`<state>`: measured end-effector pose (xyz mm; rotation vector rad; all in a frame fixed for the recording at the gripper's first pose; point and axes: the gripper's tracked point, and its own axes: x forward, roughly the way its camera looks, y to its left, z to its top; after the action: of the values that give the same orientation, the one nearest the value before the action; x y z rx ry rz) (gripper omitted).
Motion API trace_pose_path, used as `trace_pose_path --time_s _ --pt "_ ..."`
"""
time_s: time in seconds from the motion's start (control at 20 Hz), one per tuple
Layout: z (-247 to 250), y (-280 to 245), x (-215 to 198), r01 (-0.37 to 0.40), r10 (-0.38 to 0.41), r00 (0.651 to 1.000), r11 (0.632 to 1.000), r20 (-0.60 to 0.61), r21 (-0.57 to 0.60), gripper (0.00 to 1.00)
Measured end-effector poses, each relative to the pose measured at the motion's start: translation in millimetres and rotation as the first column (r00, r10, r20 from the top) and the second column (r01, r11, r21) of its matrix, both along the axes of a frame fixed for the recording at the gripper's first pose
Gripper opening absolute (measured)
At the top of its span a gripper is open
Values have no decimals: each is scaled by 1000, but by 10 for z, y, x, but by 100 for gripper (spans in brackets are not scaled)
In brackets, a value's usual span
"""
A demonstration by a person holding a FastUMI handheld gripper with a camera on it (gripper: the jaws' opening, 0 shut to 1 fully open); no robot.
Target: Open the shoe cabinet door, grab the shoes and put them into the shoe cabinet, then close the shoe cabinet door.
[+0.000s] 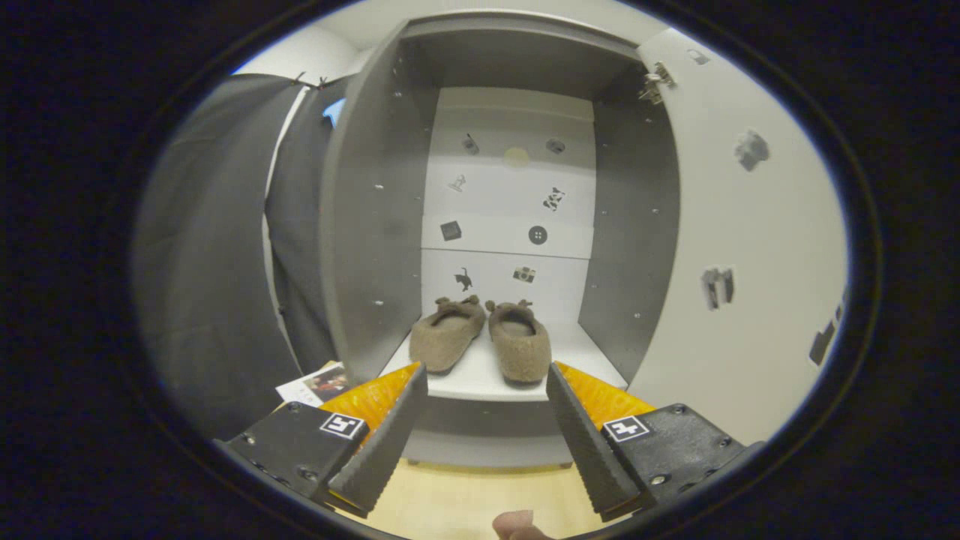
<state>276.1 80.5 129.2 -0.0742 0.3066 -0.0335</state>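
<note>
Gripper (486,390) spread wide, holding nothing, just short of cabinet (375,225). Shoes (480,337) far of the fingers, side by side on the bottom shelf (577,352), heels near, toes toward the back panel. Brown fuzzy slippers, small ear-like tufts at the toes. Left one angled slightly left. Door (742,247) swung open on the right, hinge (654,81) at top. Small stickers on back panel and door.

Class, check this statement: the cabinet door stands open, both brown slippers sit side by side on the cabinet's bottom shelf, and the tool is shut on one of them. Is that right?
Not quite. The gripper view shows the tool open and holding nothing, its fingers spread short of the slippers. The rest holds: the door stands open and both slippers sit side by side on the bottom shelf.
</note>
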Motion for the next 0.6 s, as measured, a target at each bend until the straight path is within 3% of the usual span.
trace_pose_path --time_s 0.6 --pt "351 -472 -2713 -157 153 973 988 170 10 100"
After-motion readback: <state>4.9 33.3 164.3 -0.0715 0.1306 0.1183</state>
